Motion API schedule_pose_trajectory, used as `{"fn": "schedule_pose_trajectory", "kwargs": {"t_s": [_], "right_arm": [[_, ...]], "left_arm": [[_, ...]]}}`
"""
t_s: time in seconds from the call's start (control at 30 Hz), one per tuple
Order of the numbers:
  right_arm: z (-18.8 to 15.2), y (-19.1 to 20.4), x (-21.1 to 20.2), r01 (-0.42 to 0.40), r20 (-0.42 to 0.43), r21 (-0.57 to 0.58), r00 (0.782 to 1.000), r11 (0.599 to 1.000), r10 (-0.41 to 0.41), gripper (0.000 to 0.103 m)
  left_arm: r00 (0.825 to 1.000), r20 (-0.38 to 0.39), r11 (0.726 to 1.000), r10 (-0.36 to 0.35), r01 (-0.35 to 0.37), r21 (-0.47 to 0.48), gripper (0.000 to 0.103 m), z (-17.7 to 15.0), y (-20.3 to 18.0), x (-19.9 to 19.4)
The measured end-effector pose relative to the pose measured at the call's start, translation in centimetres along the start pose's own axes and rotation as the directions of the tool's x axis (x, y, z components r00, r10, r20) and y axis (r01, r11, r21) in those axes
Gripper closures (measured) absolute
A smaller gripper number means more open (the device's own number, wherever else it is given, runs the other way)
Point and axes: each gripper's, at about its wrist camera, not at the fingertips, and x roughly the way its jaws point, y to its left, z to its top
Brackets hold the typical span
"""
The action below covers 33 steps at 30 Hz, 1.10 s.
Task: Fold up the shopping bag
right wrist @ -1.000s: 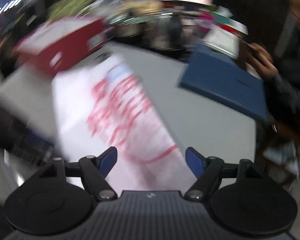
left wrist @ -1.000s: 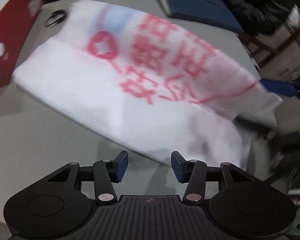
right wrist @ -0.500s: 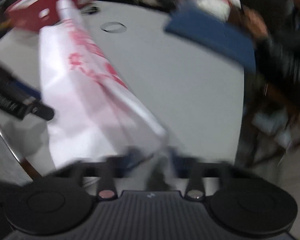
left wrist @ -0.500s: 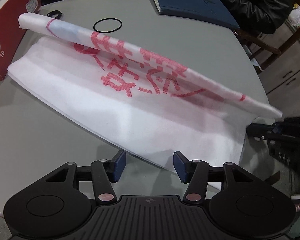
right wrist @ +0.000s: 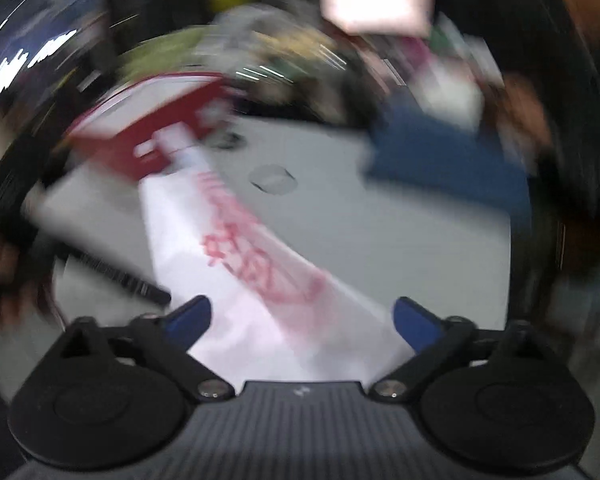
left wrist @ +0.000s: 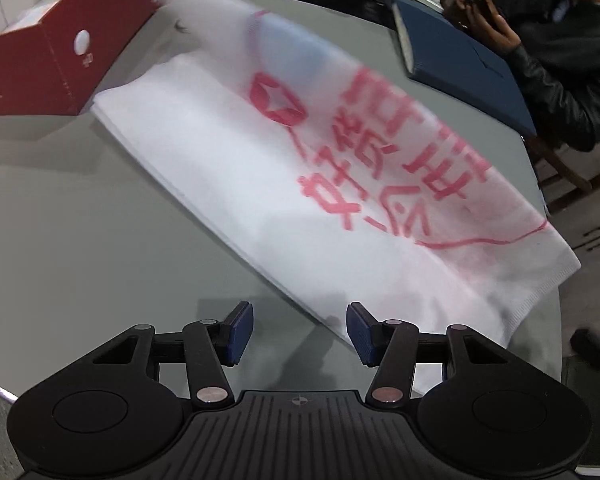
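The white shopping bag (left wrist: pixel 284 168) with red print lies across the grey round table (left wrist: pixel 80 220), and its printed upper layer is blurred by motion. My left gripper (left wrist: pixel 300 332) hovers open at the bag's near edge, with nothing pressed between its blue pads. In the blurred right wrist view, my right gripper (right wrist: pixel 302 318) stands wide over the bag's end (right wrist: pixel 260 304). Its jaws are opening, and the cloth lies below them without either pad touching it.
A red cardboard box (left wrist: pixel 60 60) stands at the table's far left, against the bag's corner. A blue folder (left wrist: pixel 460 64) lies at the far right, in front of a seated person in a dark jacket (left wrist: pixel 572 80). A black ring (right wrist: pixel 274 178) lies beyond the bag.
Half a second ago the right gripper was shut near the bag's end with the printed layer raised in a ridge. It has since opened wide, and the layer has spread back down.
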Motion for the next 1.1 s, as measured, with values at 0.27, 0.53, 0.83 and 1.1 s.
{"fn": "schedule_pose_trajectory", "kwargs": {"t_s": [0.27, 0.53, 0.83, 1.1], "right_arm": [[1.1, 2.8, 9.5, 0.199, -0.149, -0.283, 0.957, 0.938, -0.248, 0.036], [2.1, -2.7, 10.9, 0.127, -0.288, 0.221, 0.956, 0.967, -0.060, 0.071], [0.1, 3.7, 6.8, -0.145, -0.270, -0.121, 0.957, 0.982, 0.108, 0.015], [-2.5, 3.7, 7.3, -0.211, -0.373, -0.138, 0.916, 0.968, 0.146, 0.018]], "left_arm": [[0.999, -0.041, 0.995, -0.015, 0.019, 0.096, 0.050, 0.0, -1.1, 0.2], [0.997, -0.072, 0.971, 0.022, -0.004, 0.240, 0.050, -0.7, -1.8, 0.3], [0.995, -0.100, 0.970, -0.010, 0.034, 0.239, 0.040, -0.2, -1.7, 0.4], [0.992, -0.097, 0.984, -0.075, 0.089, 0.155, 0.040, -0.1, -0.3, 0.3]]}}
